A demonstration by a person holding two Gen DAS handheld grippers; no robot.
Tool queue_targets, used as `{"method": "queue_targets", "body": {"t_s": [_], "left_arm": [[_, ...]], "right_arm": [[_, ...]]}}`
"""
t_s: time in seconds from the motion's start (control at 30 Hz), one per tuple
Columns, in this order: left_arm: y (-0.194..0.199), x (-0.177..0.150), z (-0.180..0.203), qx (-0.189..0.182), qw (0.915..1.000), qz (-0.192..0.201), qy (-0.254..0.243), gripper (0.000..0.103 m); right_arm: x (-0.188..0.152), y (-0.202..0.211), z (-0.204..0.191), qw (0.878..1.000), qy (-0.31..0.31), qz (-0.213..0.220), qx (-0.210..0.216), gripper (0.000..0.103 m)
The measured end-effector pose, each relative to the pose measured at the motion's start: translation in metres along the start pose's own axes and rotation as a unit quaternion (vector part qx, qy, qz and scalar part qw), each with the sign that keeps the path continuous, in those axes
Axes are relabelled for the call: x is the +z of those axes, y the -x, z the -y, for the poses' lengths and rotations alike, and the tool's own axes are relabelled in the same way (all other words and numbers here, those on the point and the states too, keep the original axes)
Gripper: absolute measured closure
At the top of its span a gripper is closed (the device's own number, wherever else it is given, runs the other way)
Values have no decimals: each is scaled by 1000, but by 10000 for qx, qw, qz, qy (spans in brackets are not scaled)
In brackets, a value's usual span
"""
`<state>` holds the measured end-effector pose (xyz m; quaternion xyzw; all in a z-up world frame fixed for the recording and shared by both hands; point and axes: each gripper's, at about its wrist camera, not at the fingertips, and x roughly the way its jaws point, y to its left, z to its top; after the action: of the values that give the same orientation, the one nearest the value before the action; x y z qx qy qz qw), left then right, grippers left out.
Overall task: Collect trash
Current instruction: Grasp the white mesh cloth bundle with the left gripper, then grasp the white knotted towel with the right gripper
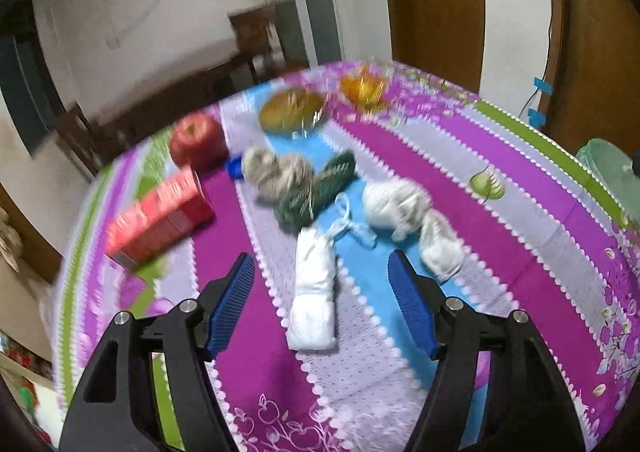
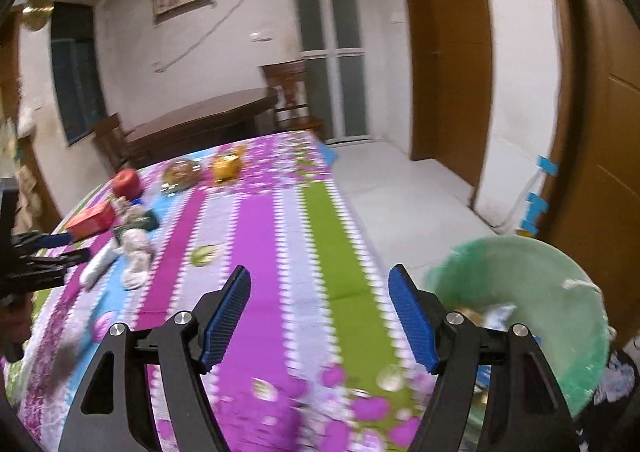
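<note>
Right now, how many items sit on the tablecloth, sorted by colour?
Red: 2, apple and carton
White: 3, long roll, crumpled wad, flat wad
Grey-beige: 1, wad
Green: 1, wrapper
Blue: 1, cap
Amber: 2, dishes
Total: 10

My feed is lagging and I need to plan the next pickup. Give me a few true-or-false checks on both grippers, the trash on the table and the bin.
1. The left gripper is open and holds nothing. True.
2. The right gripper is clamped on a wad of paper. False: its jaws are open and empty.
3. A white rolled tissue lies on the tablecloth between the left gripper's fingers. True.
4. The red apple sits inside the green bin. False: it is on the table beside the red box.
5. The green bin stands off the table's edge. True.
</note>
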<state>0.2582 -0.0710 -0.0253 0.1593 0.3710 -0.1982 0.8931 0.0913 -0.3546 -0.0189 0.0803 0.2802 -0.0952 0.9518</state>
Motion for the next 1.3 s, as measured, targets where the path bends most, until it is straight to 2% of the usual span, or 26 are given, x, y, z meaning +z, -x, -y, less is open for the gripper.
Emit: {"method": "queue_targets", "body": {"t_s": [0.13, 0.23, 0.3, 0.43, 0.57, 0.67, 0.73, 0.8, 0.87, 0.93, 1.03, 1.2, 1.3], "left_arm": [[-24, -5, -6, -6, 9998, -217, -44, 37], [-35, -8, -8, -94, 9993, -359, -59, 46], [-39, -12, -8, -111, 9990, -436, -78, 54], [-40, -14, -8, -323, 9983, -475, -32, 79], [-37, -18, -8, -205, 9992, -351, 27, 79], [-20, -15, -22, 32, 9990, 50, 449, 79], [-6, -10, -37, 290, 9958, 335, 800, 79], [9, -9, -55, 719, 9886, 626, 1166, 79], [16, -11, -66, 1026, 9826, 735, 1363, 79], [19, -12, -75, 1209, 9790, 759, 1458, 79], [18, -13, -83, 1266, 9763, 676, 1620, 79], [20, -13, -88, 1376, 9732, 684, 1712, 79], [19, -13, -91, 1355, 9724, 664, 1781, 79]], "right_arm": [[6, -8, -26, 9995, 143, -92, 263, 31], [9, -13, -42, 9988, 291, -194, 350, 31], [10, -15, -49, 9983, 384, -221, 370, 31], [16, -23, -68, 9967, 569, -287, 496, 35], [23, -32, -92, 9940, 754, -340, 720, 40], [28, -40, -120, 9897, 956, -419, 984, 40], [30, -48, -145, 9843, 1152, -520, 1232, 40], [32, -61, -169, 9776, 1307, -744, 1474, 40], [32, -79, -189, 9729, 1408, -960, 1560, 40], [32, -95, -206, 9697, 1464, -1127, 1600, 40], [29, -124, -230, 9629, 1671, -1419, 1574, 40], [26, -156, -246, 9604, 1694, -1691, 1424, 41], [23, -167, -254, 9595, 1819, -1737, 1266, 49]]}}
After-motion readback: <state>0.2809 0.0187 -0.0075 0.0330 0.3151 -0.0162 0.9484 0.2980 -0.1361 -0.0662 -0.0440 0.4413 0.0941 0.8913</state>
